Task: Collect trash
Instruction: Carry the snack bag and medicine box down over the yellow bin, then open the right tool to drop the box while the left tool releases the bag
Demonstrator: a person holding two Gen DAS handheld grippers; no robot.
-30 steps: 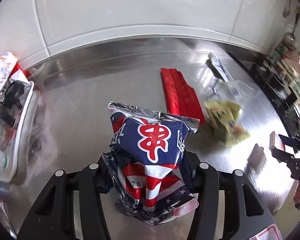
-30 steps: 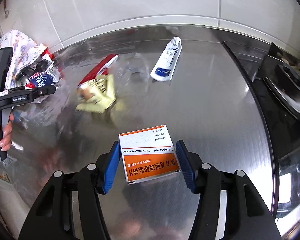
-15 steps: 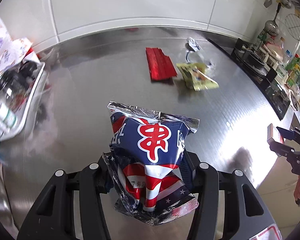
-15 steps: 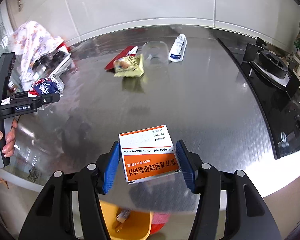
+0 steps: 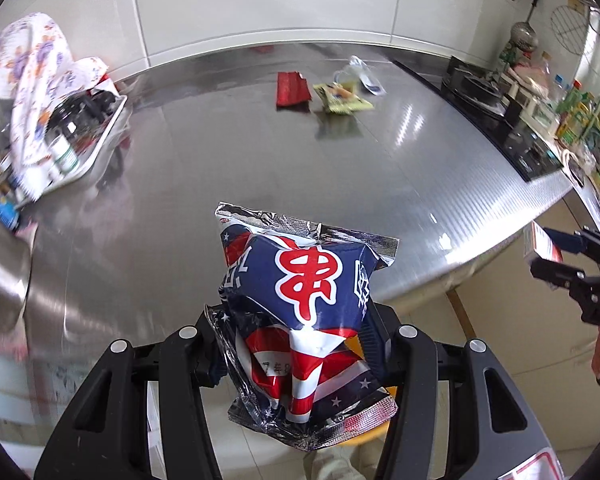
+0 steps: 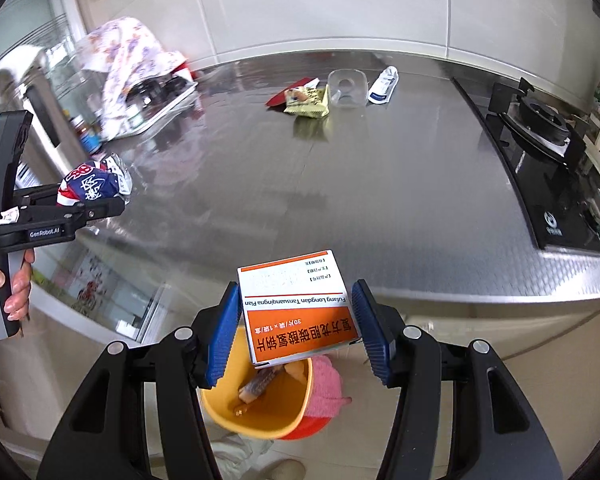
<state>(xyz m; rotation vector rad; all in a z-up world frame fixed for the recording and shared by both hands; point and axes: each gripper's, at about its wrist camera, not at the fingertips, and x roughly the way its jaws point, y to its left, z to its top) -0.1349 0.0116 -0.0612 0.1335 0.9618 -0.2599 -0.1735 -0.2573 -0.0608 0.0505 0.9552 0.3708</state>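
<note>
Beyond the worktop edge, above the yellow bin, the right gripper pinches a medicine box and the left gripper clamps a snack bag, neither dropped yet, while a red wrapper, yellow packet, clear cup and tube await collection.

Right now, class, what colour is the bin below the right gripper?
Yellow-orange; the bin shows best in the right wrist view, under the held box.
</note>
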